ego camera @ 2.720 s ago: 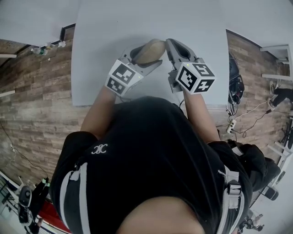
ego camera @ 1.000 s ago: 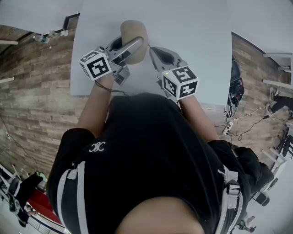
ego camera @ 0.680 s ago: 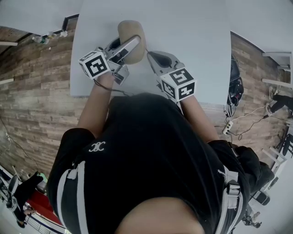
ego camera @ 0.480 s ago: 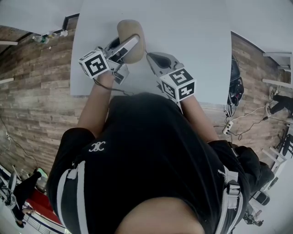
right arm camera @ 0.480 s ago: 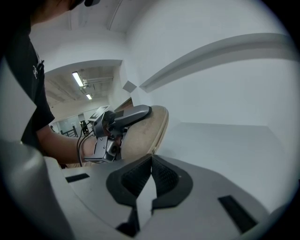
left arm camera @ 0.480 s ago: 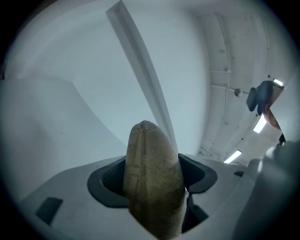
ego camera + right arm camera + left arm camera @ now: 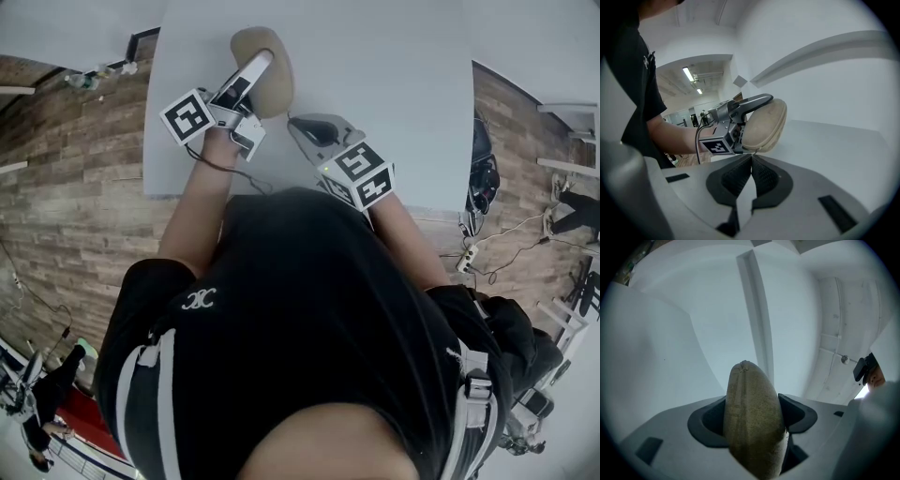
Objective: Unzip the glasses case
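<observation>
Tan case (image 7: pixel 279 84), part-hidden by left hand-held gripper (image 7: pixel 257 67)

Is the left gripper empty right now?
No, the left gripper has its jaws closed on the case, which stands between them in the left gripper view.

A white table (image 7: pixel 403 112) fills the upper part of the head view and stands on a floor of brown wooden planks (image 7: pixel 66 206). On the floor to the table's right, a white power strip (image 7: pixel 462 265) lies among loose cables. A dark bundle (image 7: pixel 483 159) sits just beside the table's edge. The person wears a black shirt (image 7: pixel 309 309) with a small white emblem (image 7: pixel 201 302) and grey straps (image 7: pixel 167 394). In the right gripper view, strip lights (image 7: pixel 689 74) run along a ceiling in the room beyond.
</observation>
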The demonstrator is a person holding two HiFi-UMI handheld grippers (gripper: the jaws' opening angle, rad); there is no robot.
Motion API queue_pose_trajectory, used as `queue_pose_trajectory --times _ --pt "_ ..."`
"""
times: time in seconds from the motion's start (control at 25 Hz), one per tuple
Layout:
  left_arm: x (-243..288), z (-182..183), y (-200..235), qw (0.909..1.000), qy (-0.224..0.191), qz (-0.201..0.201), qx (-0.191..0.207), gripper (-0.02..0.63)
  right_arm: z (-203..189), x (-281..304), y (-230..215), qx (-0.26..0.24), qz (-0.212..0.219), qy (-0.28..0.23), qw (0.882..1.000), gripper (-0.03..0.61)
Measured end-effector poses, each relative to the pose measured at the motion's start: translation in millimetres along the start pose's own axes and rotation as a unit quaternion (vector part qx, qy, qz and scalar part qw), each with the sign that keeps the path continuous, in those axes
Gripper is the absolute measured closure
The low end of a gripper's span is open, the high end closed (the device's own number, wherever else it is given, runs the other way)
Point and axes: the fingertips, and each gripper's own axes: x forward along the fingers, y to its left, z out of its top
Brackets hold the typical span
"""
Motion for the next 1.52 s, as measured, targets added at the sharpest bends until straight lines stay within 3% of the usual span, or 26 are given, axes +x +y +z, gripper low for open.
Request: queue_pose_trajectory --times 0.36,0.6,0.84,0.96,1.08,1.12,1.16,1.2,1.24,1.36,1.52 --pt "10 11 1 0.9991 -0.014 -0.017 -0.035 0.293 9 16 12 -0.030 0.024 0.005 0.999 0.560" --pt "14 -1 -5 0.9986 0.003 -0.024 -0.047 0.293 7 28 28 -0.068 0.037 0.011 0.997 0.560" --pt "13 -5 -7 0.9988 0.010 -0.026 -0.041 0.291 0 19 25 -0.062 0.035 -0.020 0.997 0.558" --pt "13 -8 -6 0.9991 0.018 -0.020 -0.033 0.291 1 4 11 -0.016 0.022 -0.052 0.998 0.558" --pt "12 -9 0 0.9989 0.029 -0.014 -0.033 0.291 11 -11 -16 0.082 0.009 -0.103 0.991 0.554" --pt "12 -10 2 0.9987 0.033 -0.015 -0.036 0.291 16 -13 -24 0.124 0.017 -0.118 0.985 0.518" --pt "13 -10 3 0.9984 0.038 -0.018 -0.038 0.291 21 -13 -29 0.166 0.032 -0.130 0.977 0.369" --pt "13 -12 3 0.9980 0.045 -0.022 -0.040 0.291 25 -11 -32 0.202 0.051 -0.139 0.968 0.328" --pt "15 -15 2 0.9974 0.052 -0.029 -0.040 0.291 28 -9 -34 0.228 0.066 -0.143 0.961 0.328" --pt "23 -31 -7 0.9946 0.083 -0.050 -0.037 0.291 30 -5 -34 0.253 0.080 -0.142 0.954 0.328" --pt "24 -36 -6 0.9937 0.098 -0.047 -0.028 0.291 27 2 -34 0.274 0.092 -0.125 0.949 0.328"
